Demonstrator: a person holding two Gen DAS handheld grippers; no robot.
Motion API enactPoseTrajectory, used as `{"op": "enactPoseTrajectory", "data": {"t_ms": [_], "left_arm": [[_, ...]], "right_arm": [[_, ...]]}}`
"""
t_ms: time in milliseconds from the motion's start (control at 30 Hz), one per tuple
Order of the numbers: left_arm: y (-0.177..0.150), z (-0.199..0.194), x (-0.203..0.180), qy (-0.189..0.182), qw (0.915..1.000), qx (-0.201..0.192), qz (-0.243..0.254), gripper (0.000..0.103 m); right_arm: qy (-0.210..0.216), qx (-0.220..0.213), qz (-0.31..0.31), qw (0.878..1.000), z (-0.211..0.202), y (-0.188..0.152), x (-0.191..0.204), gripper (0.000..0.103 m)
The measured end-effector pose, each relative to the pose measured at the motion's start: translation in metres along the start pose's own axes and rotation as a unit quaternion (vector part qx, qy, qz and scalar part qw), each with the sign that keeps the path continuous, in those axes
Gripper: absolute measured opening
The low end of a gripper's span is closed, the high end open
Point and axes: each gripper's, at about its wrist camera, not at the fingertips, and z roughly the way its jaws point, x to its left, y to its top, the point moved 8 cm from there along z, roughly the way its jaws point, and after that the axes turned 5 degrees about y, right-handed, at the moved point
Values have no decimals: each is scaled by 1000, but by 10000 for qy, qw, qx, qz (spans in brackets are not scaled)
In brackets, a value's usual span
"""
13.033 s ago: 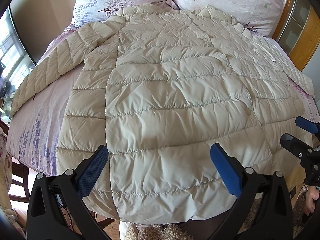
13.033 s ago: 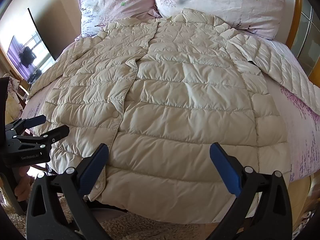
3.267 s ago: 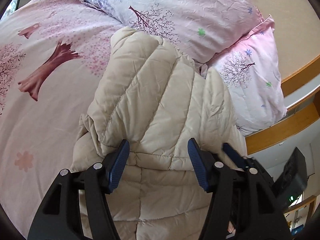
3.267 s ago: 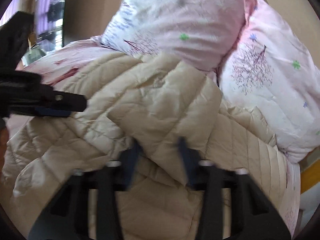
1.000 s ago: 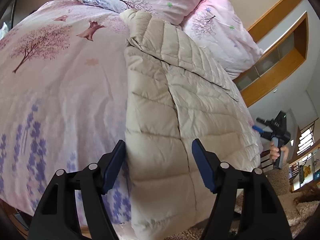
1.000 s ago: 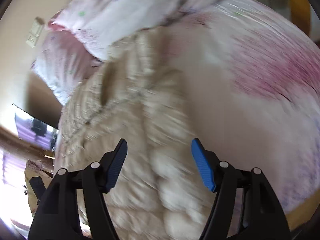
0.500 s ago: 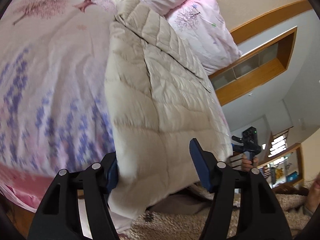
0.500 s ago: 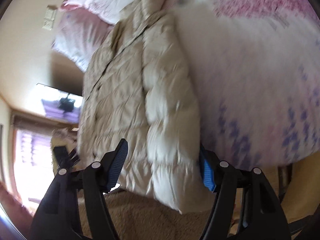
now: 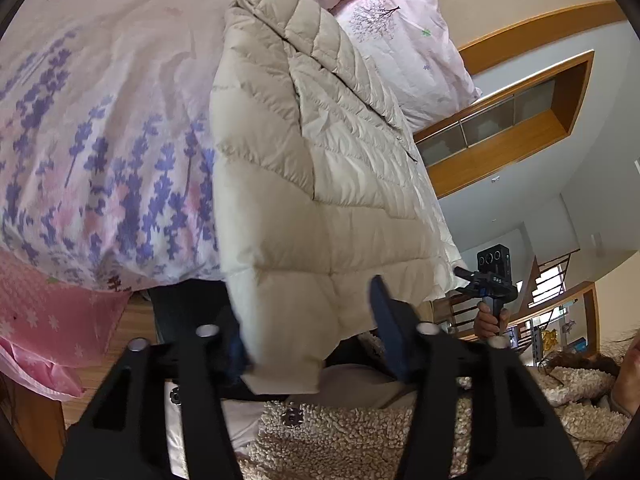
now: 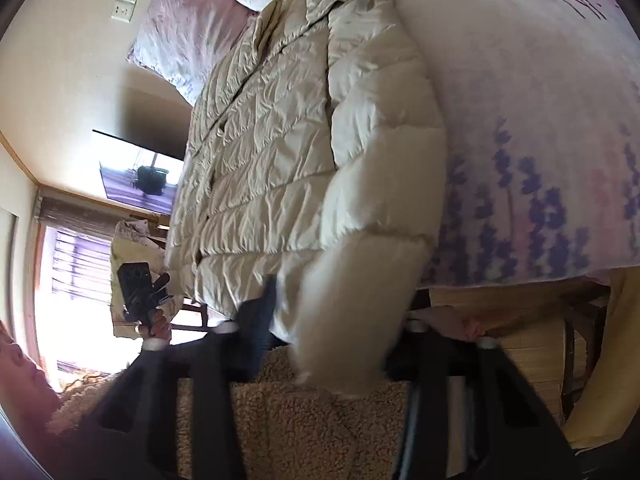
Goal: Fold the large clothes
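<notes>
On the floral bedspread [image 9: 100, 152], folded cream jacket [image 9: 304, 168] — pillows [image 9: 400, 48] beyond.

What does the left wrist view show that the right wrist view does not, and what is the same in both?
Only the left wrist view shows the wooden shelf on the wall and a stair railing.

Only the right wrist view shows the wall switch, the dark screen and the bright window.

Both show the cream padded coat folded narrow on the flowered bedcover, its hem corners hanging over the bed edge, with pink pillows beyond. Each view has its own closing gripper around a corner, left gripper and right gripper.
</notes>
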Motion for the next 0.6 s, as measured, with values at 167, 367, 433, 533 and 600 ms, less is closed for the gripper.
{"op": "enactPoseTrajectory", "data": {"t_ms": [167,367,433,533,600], "left_arm": [[3,-7,-6,145,9996,-207,161,13],[24,-28,-17,361,9954,-785,413,9],[32,-37,-17,350,9939,-975,388,9],[44,-48,-17,413,9910,-1222,356,9],[55,-54,-17,392,9894,-1368,293,9]], "right_arm": [[-73,-475,-254,9985,-6,12,21,18],[-81,-1245,-890,9882,-24,32,67,14],[-94,-1423,-1081,9839,-28,35,81,14],[-147,-1773,-1357,9746,-38,44,98,13],[-283,-2074,-1519,9660,-46,52,106,13]]}}
